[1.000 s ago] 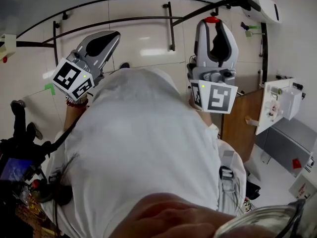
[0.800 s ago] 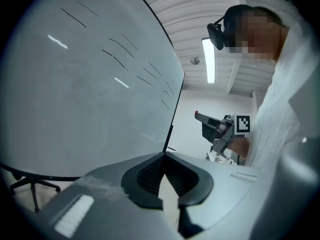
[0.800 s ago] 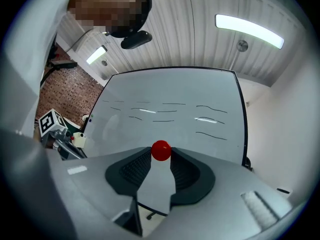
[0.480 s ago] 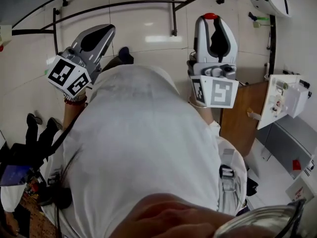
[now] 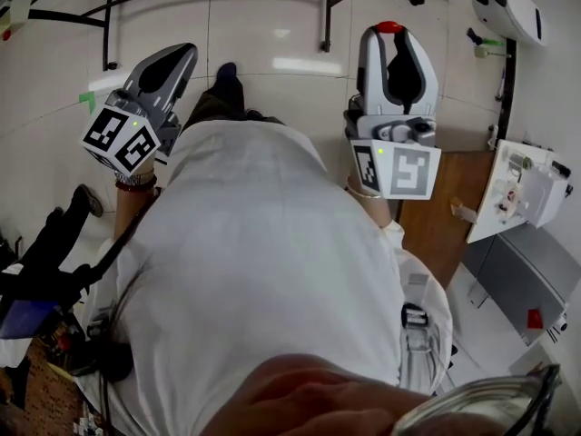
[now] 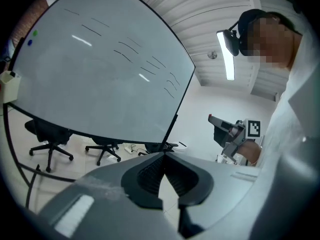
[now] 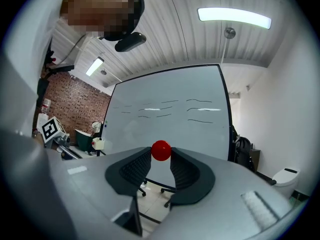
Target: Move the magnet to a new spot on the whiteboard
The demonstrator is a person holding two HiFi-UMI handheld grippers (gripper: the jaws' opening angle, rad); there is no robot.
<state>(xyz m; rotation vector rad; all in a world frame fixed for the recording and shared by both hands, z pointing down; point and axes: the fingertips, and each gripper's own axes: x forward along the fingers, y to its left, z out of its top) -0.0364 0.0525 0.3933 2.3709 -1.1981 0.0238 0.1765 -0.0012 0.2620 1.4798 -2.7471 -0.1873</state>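
Note:
A round red magnet point(image 7: 161, 150) sits pinched between the tips of my right gripper point(image 7: 161, 155), which is shut on it. In the head view the same magnet point(image 5: 389, 27) shows at the tip of the right gripper point(image 5: 390, 36), held out in front of my white shirt. The whiteboard point(image 7: 170, 119) stands ahead of that gripper, some way off, with faint pen strokes on it. My left gripper point(image 6: 163, 155) has its jaws closed together on nothing and points past the whiteboard point(image 6: 100, 74). In the head view the left gripper point(image 5: 182, 57) is at upper left.
Small green and blue magnets point(image 6: 34, 34) sit near the board's top left corner, and a pale box point(image 6: 9, 84) is at its edge. Black office chairs point(image 6: 47, 139) stand beneath. The black stand legs point(image 5: 325, 12) cross the tiled floor; a wooden tabletop point(image 5: 436, 216) lies at right.
The head view has tipped, so the stand legs slid up the picture and a shoe shows between the grippers. Both grippers keep their pose; the magnet stays held.

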